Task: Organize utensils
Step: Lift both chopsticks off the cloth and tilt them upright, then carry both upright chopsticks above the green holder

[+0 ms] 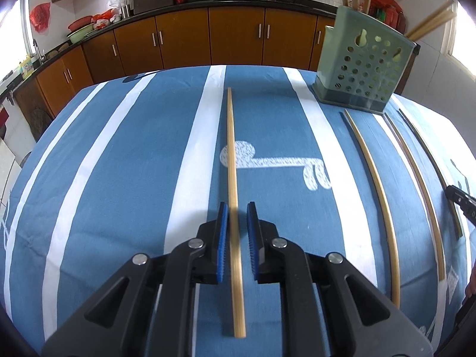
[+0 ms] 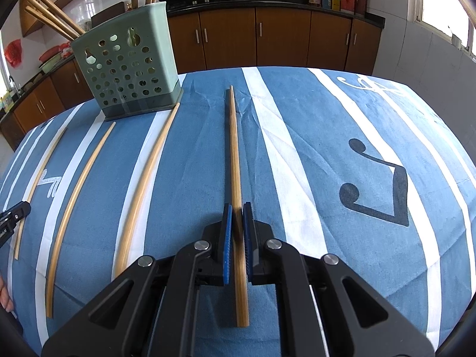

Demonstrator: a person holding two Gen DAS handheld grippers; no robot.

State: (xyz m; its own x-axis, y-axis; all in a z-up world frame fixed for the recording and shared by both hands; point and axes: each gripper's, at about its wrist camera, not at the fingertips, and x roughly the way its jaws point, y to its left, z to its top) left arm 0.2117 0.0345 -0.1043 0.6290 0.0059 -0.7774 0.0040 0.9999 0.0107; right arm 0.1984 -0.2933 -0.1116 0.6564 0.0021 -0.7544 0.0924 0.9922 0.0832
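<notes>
Wooden chopsticks lie lengthwise on a blue and white striped cloth. In the left wrist view my left gripper (image 1: pixel 237 208) straddles one chopstick (image 1: pixel 232 160), with a gap on both sides of it. In the right wrist view my right gripper (image 2: pixel 237 208) has its blue pads (image 2: pixel 227 229) close against another chopstick (image 2: pixel 235 154). A green perforated utensil holder (image 1: pixel 363 68), also in the right wrist view (image 2: pixel 128 71), stands at the far side and holds several chopsticks.
Three more chopsticks (image 2: pixel 139 190) lie between the two grippers, near the holder. The other gripper's tip shows at the right edge (image 1: pixel 462 200) and at the left edge (image 2: pixel 13 215). Brown kitchen cabinets (image 1: pixel 208 35) and a counter with woks stand behind the table.
</notes>
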